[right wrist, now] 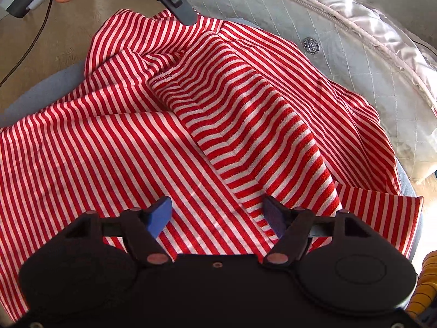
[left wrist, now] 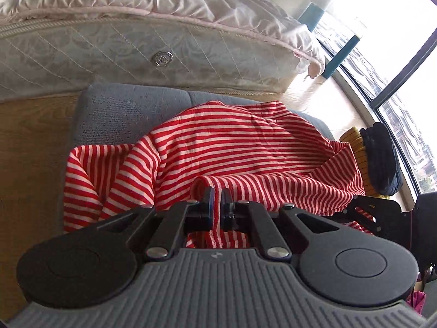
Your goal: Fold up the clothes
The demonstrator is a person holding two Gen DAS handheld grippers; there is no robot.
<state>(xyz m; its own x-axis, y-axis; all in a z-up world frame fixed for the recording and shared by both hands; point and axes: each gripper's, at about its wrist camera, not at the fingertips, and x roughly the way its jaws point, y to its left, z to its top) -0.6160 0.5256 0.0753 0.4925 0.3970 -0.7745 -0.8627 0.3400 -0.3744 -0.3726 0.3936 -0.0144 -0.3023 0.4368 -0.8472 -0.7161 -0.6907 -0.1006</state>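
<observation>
Holding striped shirt edge clamped in left tongs; my right tongs spread apart above shirt, next must pinch opposite edge.

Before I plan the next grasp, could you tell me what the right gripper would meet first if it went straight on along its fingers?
Most likely the striped shirt: the open right gripper hangs just above it, pointing along the raised fold in the cloth. How far off the fabric lies is unclear.
</observation>
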